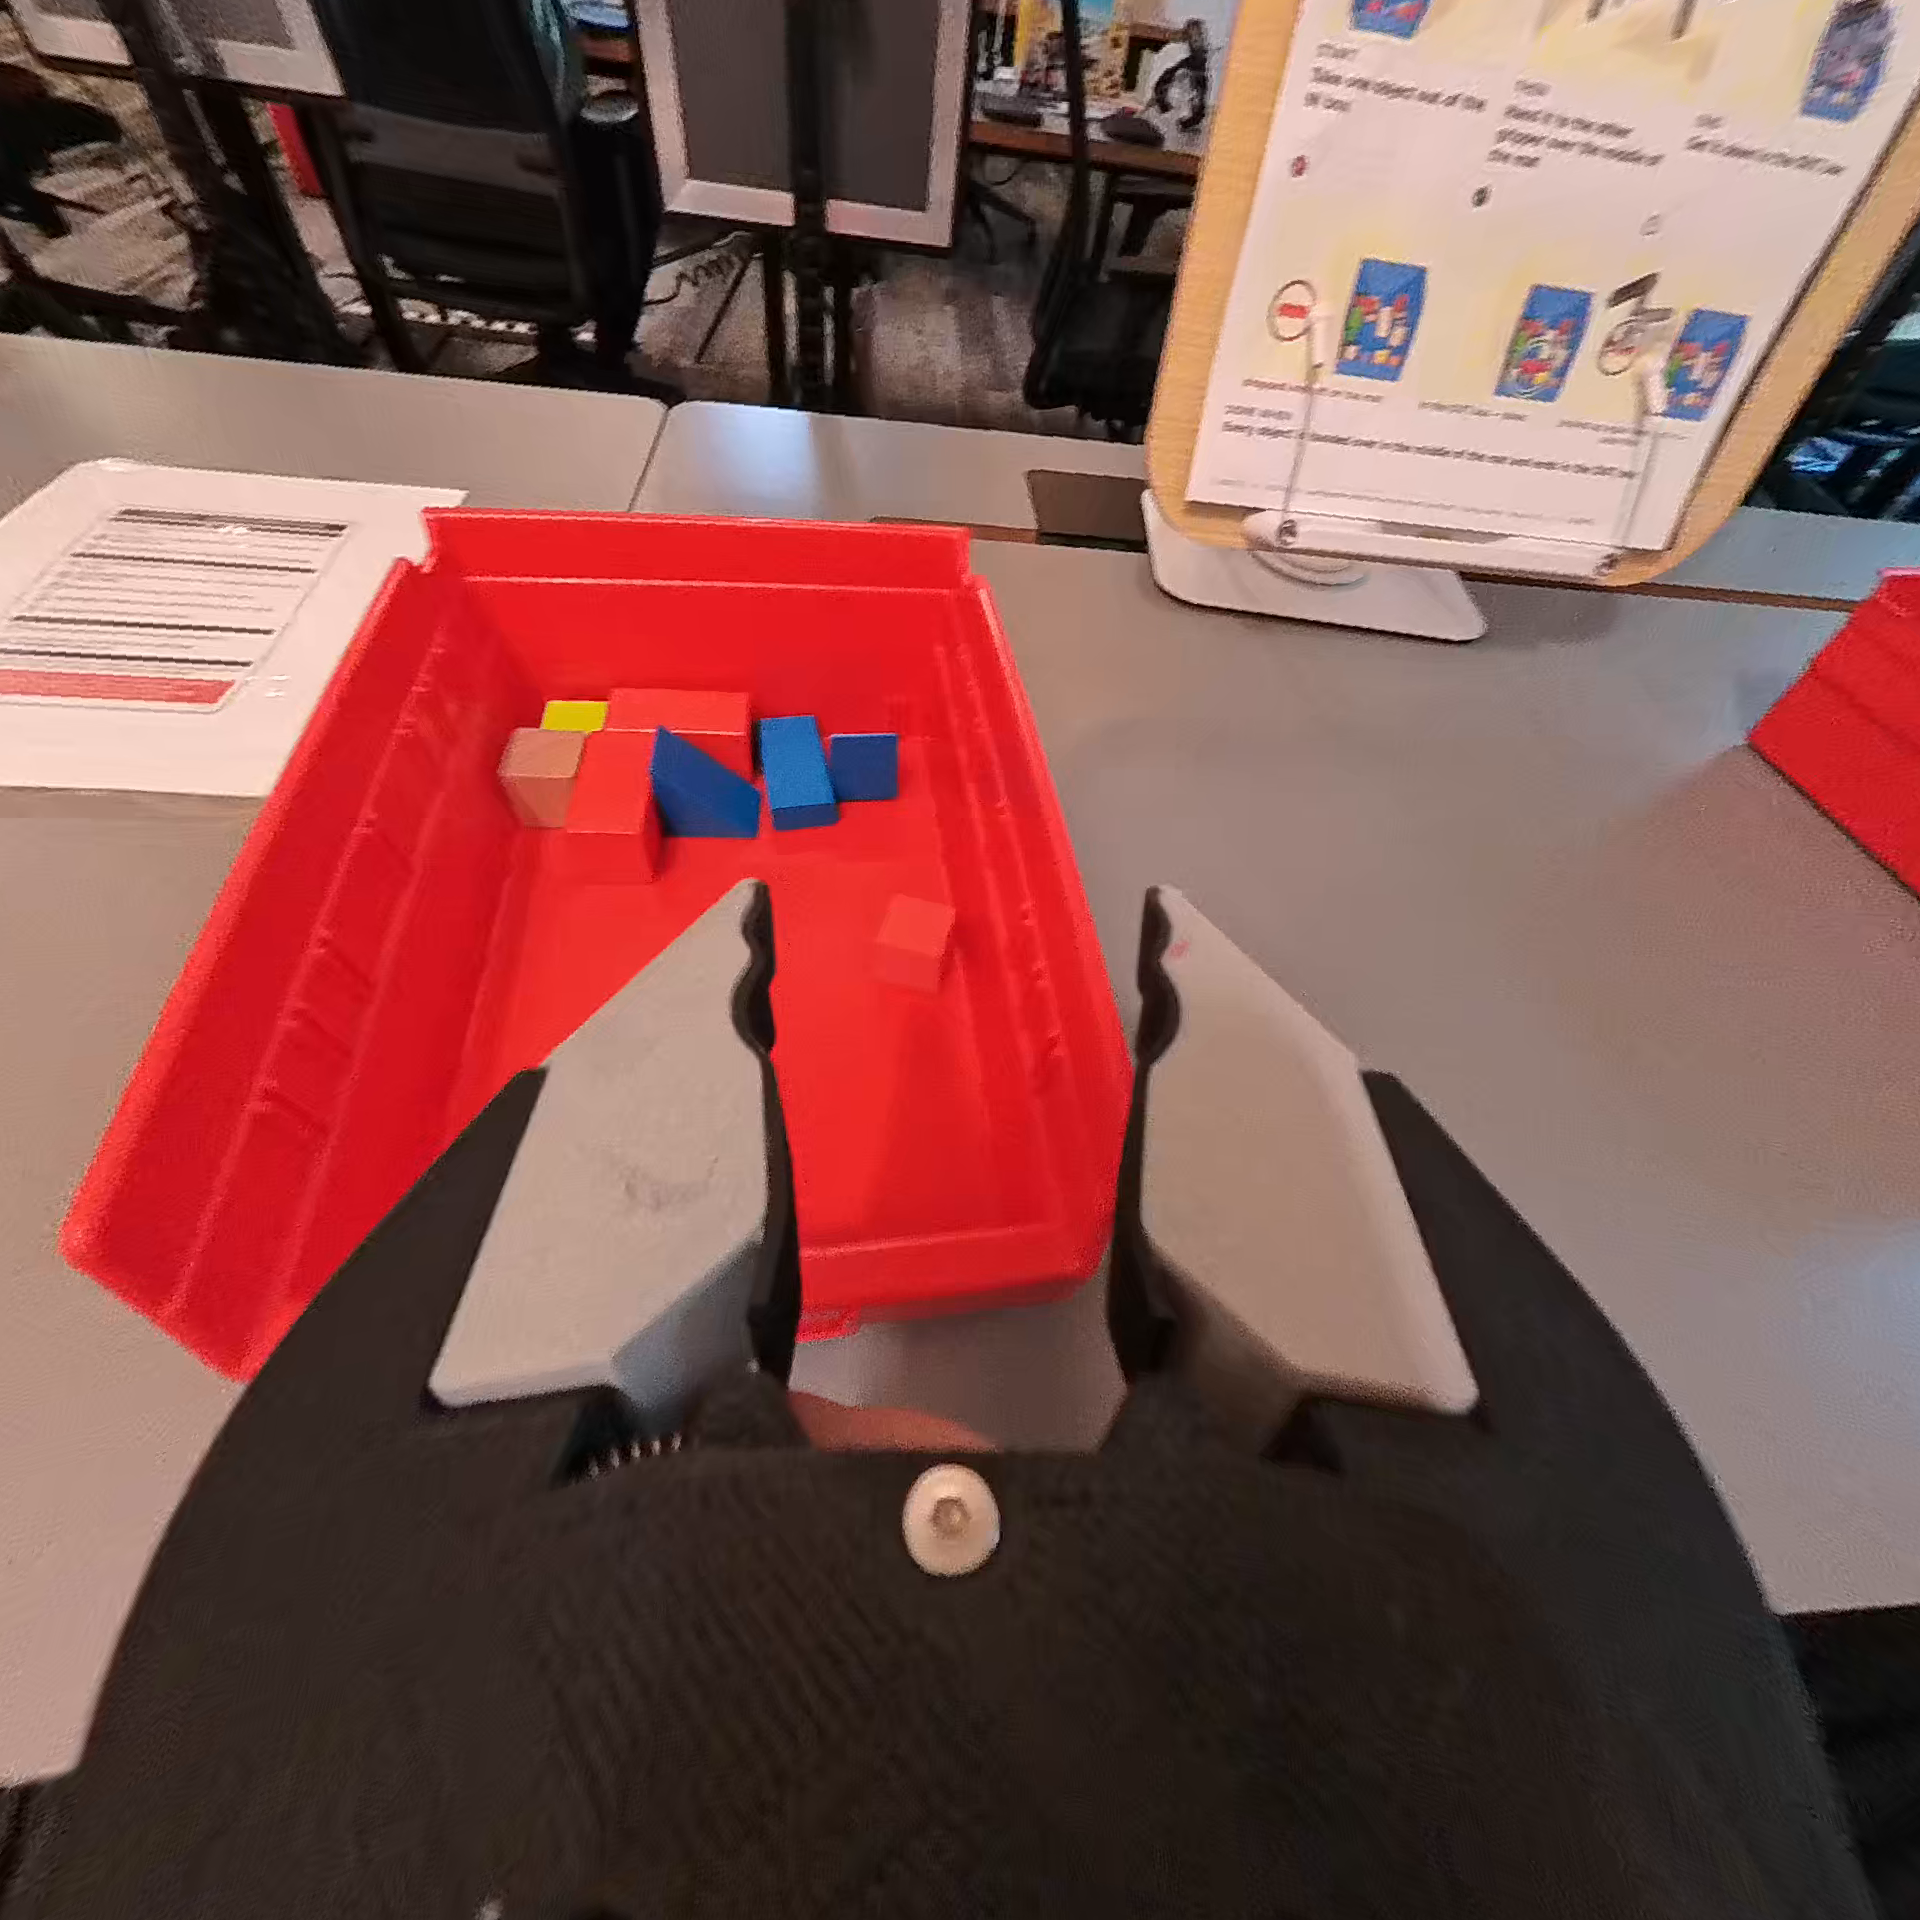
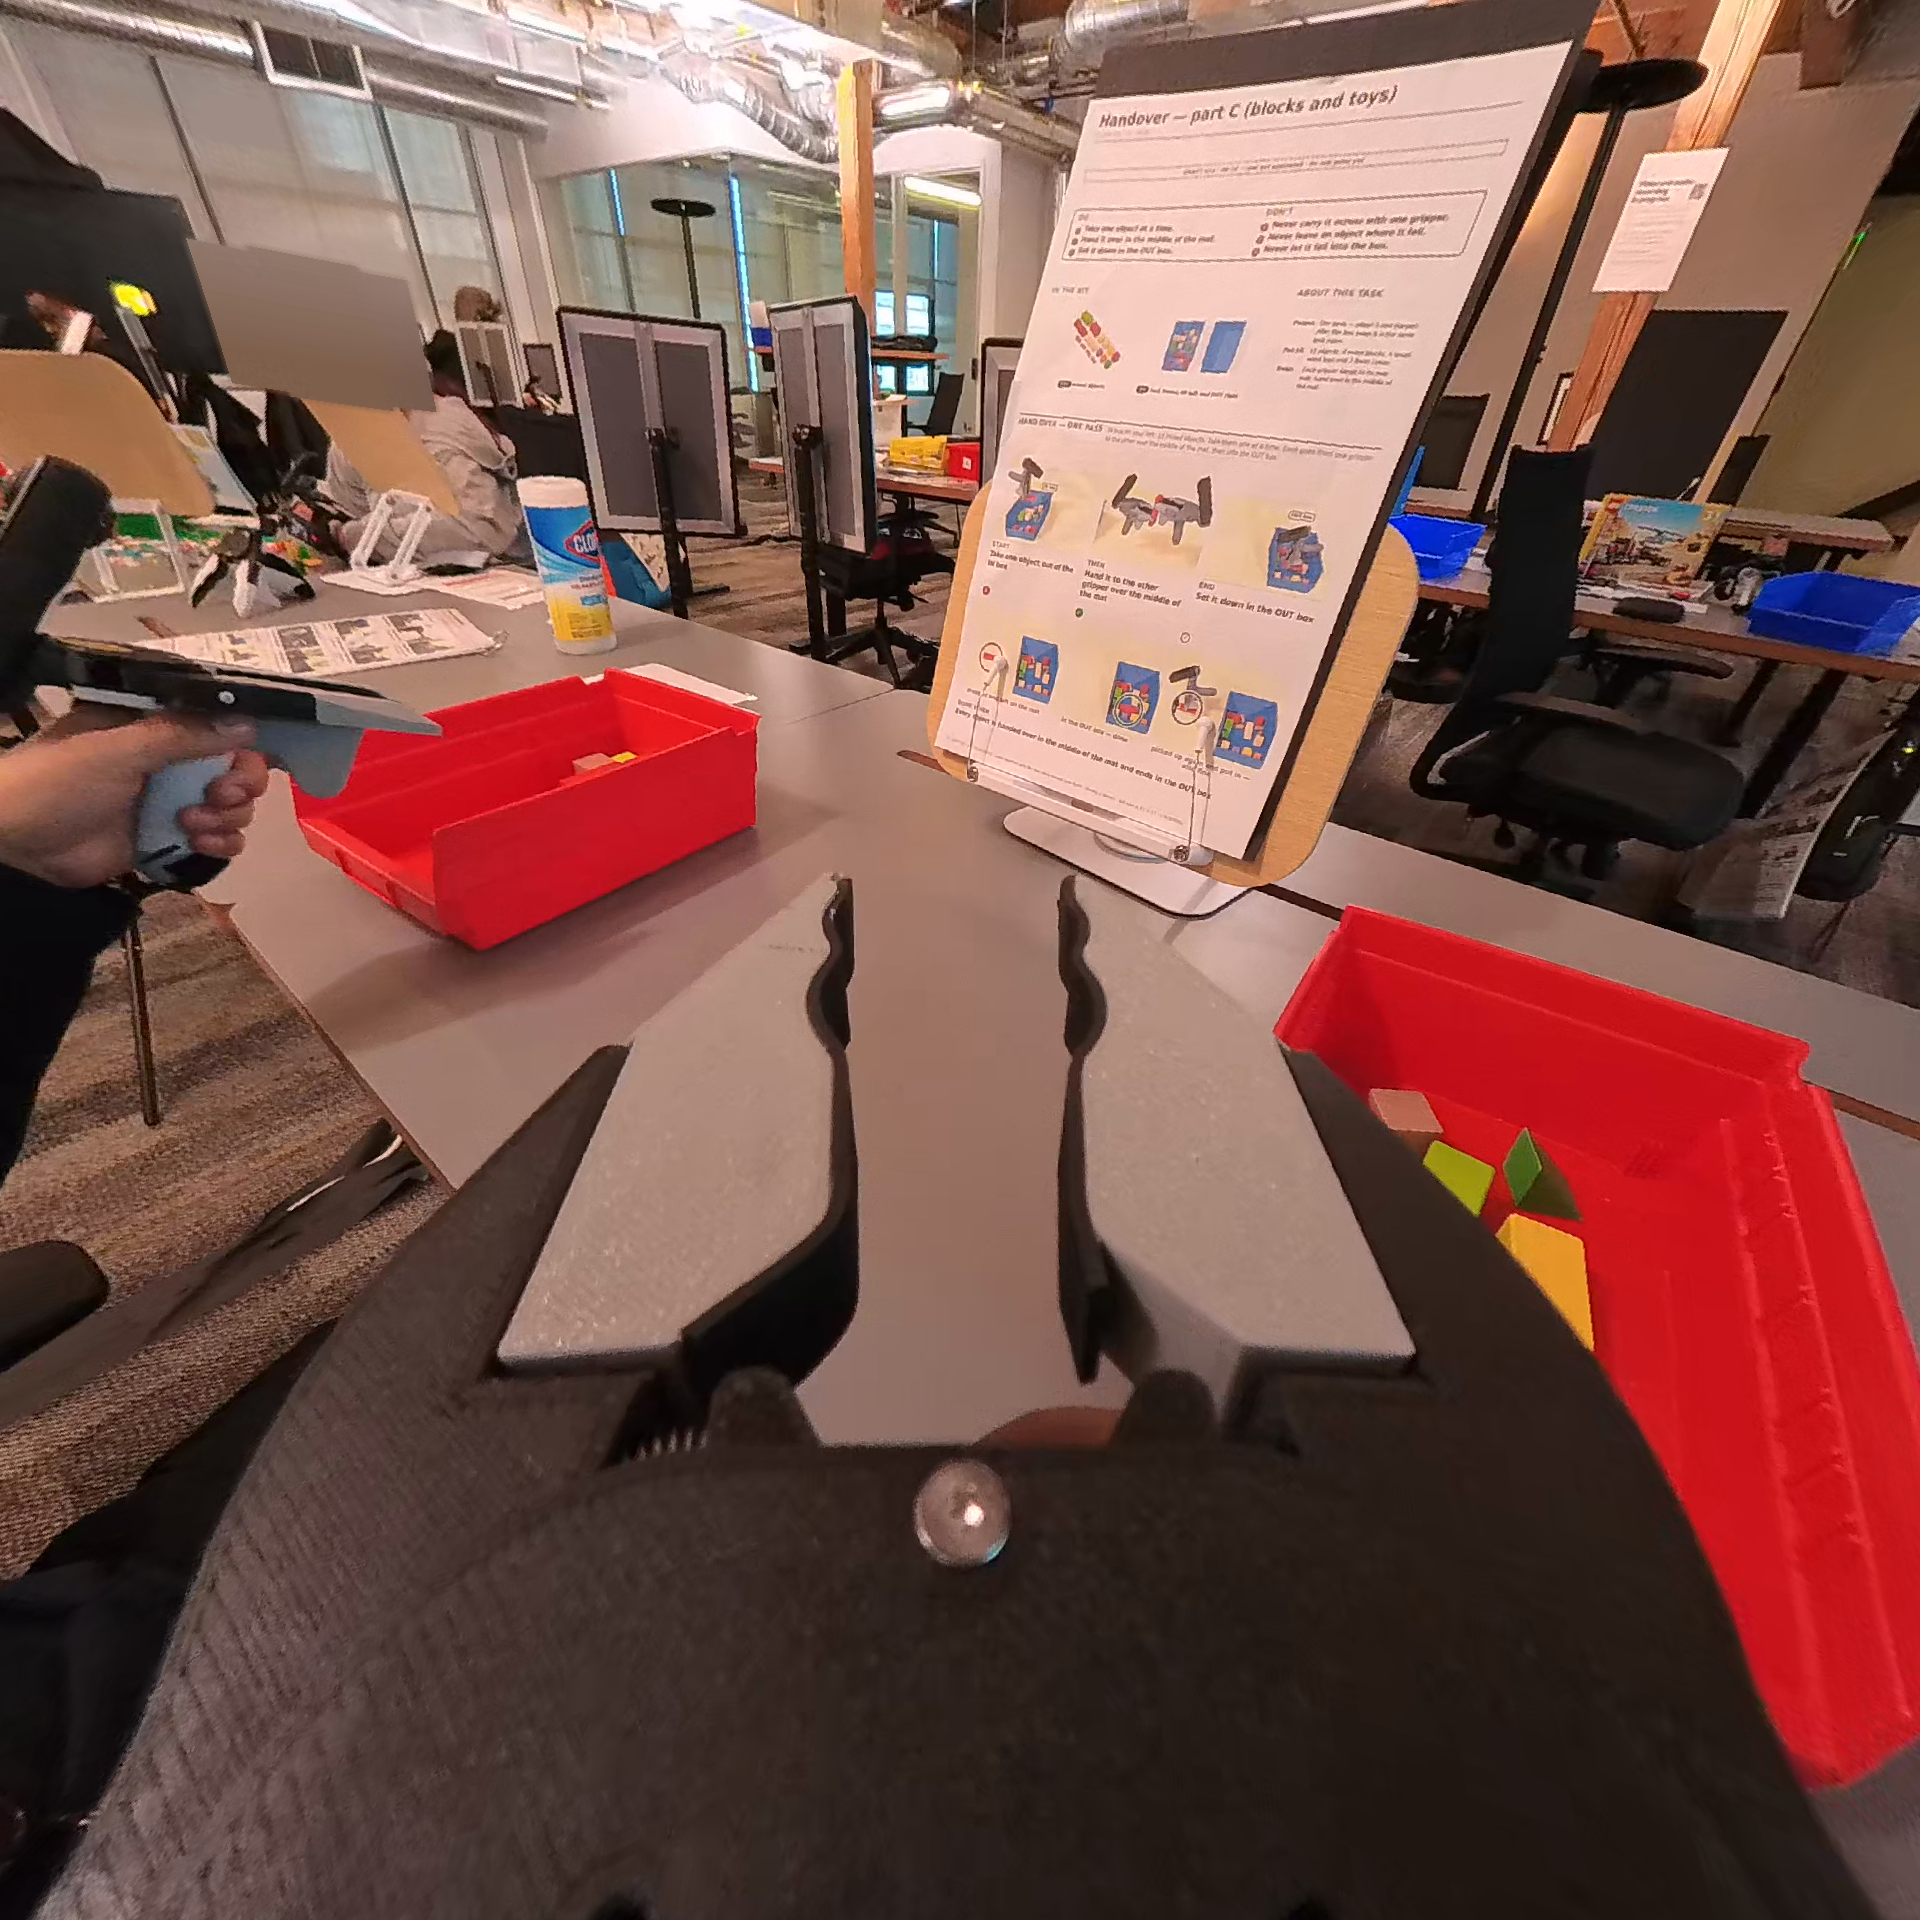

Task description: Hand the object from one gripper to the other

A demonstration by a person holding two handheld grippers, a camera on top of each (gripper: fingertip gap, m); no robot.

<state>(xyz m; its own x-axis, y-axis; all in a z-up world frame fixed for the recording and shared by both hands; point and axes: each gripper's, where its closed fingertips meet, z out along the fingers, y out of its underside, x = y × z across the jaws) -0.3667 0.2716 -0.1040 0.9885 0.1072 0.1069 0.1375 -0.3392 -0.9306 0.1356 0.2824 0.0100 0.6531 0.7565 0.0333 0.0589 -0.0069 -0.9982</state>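
My left gripper (image 1: 951, 894) is open and empty, held above the near half of a red bin (image 1: 312, 987). The bin holds several blocks at its far end: a tan cube (image 1: 540, 774), red blocks (image 1: 675, 717), a yellow block (image 1: 575, 715), a blue wedge (image 1: 701, 790) and blue blocks (image 1: 798, 774). A small red cube (image 1: 914, 940) lies alone near the right fingertip. My right gripper (image 2: 954, 894) is open and empty over bare grey table. The left gripper (image 2: 343, 722) shows in the right wrist view, held in a hand above that bin (image 2: 582, 821).
A second red bin (image 2: 1766, 1299) at the right holds a brown block (image 2: 1405, 1114), green blocks (image 2: 1460, 1174) and a yellow block (image 2: 1548, 1262); its corner shows in the left wrist view (image 1: 1860, 727). An instruction board on a stand (image 2: 1195, 520) stands behind. A printed sheet (image 1: 177, 623) lies at the left. One gripper's finger ends stand about 50 cm off the other's.
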